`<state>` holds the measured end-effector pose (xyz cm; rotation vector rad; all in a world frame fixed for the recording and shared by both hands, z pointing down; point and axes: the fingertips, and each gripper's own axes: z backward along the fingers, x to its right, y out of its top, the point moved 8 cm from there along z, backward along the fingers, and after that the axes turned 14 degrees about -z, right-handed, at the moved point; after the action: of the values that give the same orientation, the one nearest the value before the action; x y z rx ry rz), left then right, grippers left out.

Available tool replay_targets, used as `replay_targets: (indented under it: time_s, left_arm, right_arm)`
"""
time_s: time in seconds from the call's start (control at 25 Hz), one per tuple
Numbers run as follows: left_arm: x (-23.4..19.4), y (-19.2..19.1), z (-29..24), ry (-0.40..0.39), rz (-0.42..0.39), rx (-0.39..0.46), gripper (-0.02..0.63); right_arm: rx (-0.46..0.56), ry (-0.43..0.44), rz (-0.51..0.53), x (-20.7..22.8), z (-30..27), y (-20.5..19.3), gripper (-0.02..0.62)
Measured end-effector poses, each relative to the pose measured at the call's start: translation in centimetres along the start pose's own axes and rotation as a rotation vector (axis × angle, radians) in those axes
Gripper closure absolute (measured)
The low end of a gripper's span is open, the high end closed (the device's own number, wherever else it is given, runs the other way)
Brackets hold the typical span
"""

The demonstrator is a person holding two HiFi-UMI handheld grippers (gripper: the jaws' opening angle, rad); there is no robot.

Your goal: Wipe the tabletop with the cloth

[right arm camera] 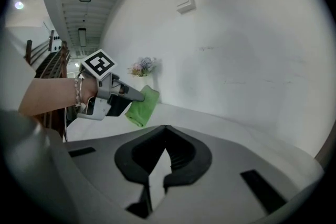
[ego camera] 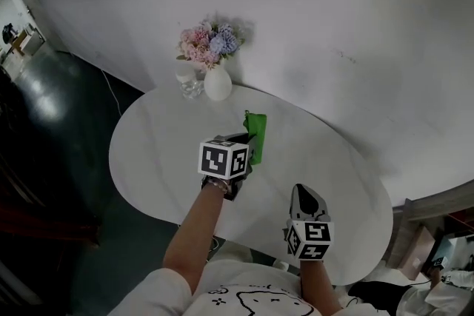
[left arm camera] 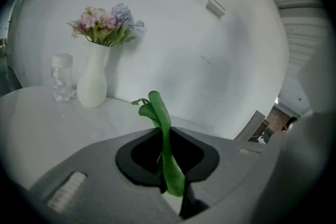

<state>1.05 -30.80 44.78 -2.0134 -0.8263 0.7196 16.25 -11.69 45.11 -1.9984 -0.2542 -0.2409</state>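
Note:
My left gripper point(ego camera: 248, 138) is shut on a green cloth point(ego camera: 257, 132) over the middle of the white oval tabletop point(ego camera: 155, 152). In the left gripper view the cloth point(left arm camera: 157, 110) stands pinched between the jaws of that gripper point(left arm camera: 164, 136) and sticks out past them. From the right gripper view the cloth point(right arm camera: 143, 106) hangs folded from the left gripper point(right arm camera: 139, 96), its lower edge close to the table. My right gripper point(ego camera: 306, 192) is shut and holds nothing, hovering over the near right part of the table; its jaws point(right arm camera: 165, 128) meet at the tips.
A white vase point(ego camera: 218, 83) of pink and blue flowers point(ego camera: 209, 42) and a small clear jar point(ego camera: 189, 82) stand at the table's far edge by the white wall. Dark floor lies to the left. A person's arms reach in from below.

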Motion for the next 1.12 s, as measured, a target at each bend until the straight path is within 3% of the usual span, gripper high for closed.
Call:
replay_targets:
  time_s: [0.32,0.48,0.64,0.84,1.12]
  left_arm:
    - [-2.8,2.8,-7.9,-0.085,-0.075,0.047,0.549]
    - [-4.0,3.1,-11.8,-0.097,-0.145,0.002,0.549]
    - [-5.1,3.1,-15.2,-0.075,-0.217,-0.075,0.549]
    - [-6.9,2.8,-18.8,-0.028,-0.240,-0.151,0.549]
    - [-7.9,1.4,-20.1,0.042,-0.338,-0.226,0.548]
  right_arm:
    - [-0.043,-0.069,-0.056,-0.4,-4.3,-0.9,0.597]
    - [-0.060,-0.092,-0.072,-0.5,-5.3,-1.4,0.597]
    - [-0.065,-0.115,-0.070,-0.4,-5.6,-1.2,0.597]
    - [-0.089,-0.165,-0.084,0.5,-5.6,-1.8,0.597]
    - [-0.128,-0.196,-0.085,0.9,-6.0,-2.5,0.597]
